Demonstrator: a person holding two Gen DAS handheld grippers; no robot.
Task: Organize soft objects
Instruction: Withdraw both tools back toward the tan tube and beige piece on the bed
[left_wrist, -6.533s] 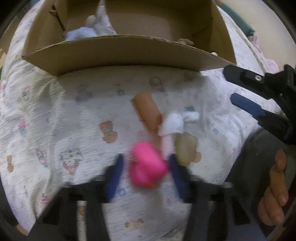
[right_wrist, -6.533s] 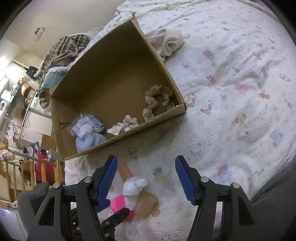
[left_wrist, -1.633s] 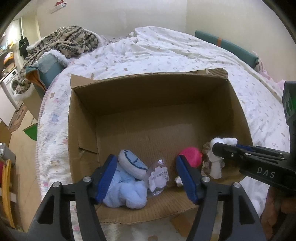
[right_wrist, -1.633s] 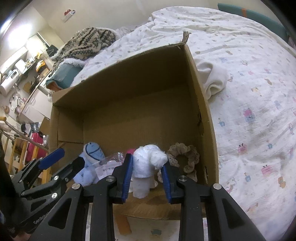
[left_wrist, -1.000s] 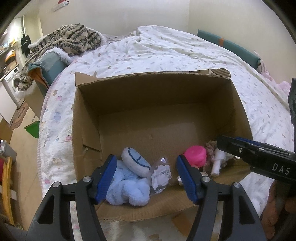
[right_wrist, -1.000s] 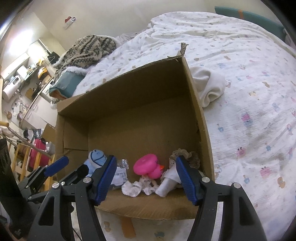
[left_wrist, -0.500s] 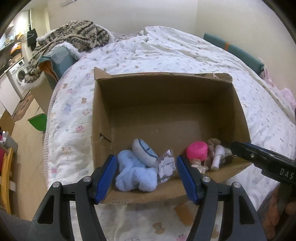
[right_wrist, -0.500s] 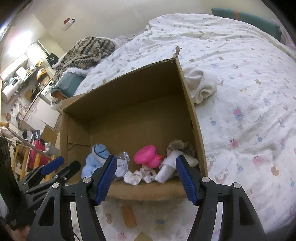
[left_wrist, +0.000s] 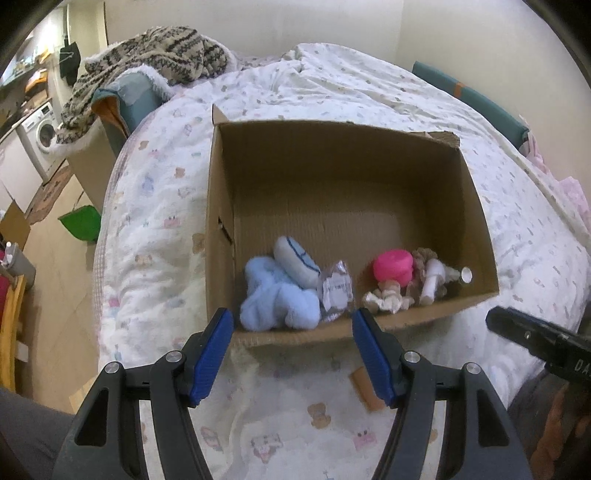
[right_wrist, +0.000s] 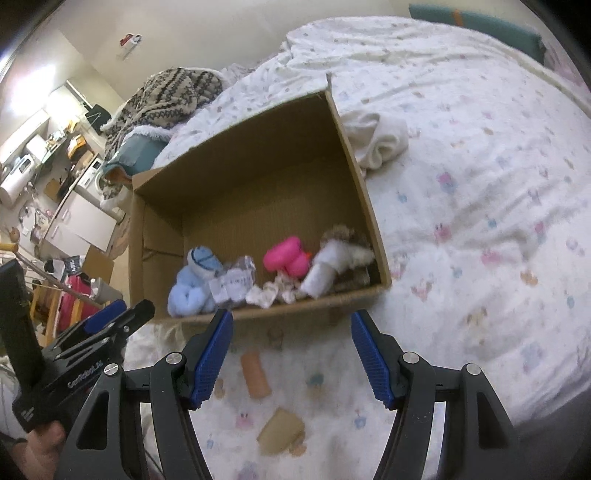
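Note:
A cardboard box (left_wrist: 332, 158) (right_wrist: 255, 155) lies on the bed. Along its near wall lie a light blue plush (left_wrist: 277, 295) (right_wrist: 192, 284), a crinkly plastic packet (left_wrist: 334, 288) (right_wrist: 232, 284), a pink soft toy (left_wrist: 391, 266) (right_wrist: 286, 254), a white soft piece (left_wrist: 430, 280) (right_wrist: 328, 266) and a cream scrunchie (left_wrist: 388, 299) (right_wrist: 273, 291). My left gripper (left_wrist: 291, 350) stands open and empty on the near side of the box. My right gripper (right_wrist: 291, 350) is also open and empty there. On the sheet below the box lie an orange tube (right_wrist: 255, 373) (left_wrist: 364, 384) and a tan piece (right_wrist: 280, 432).
The patterned bed sheet (right_wrist: 480, 221) spreads to the right of the box. A white cloth (right_wrist: 376, 144) lies against the box's far right corner. A knitted blanket (left_wrist: 147, 62) is heaped at the back left. Floor, a green bin (left_wrist: 79, 221) and furniture lie beyond the bed's left edge.
Both grippers have pulled back from the box, still open; it now looks smaller and farther away. The pink toy and white piece stay inside it. The orange tube has come into view.

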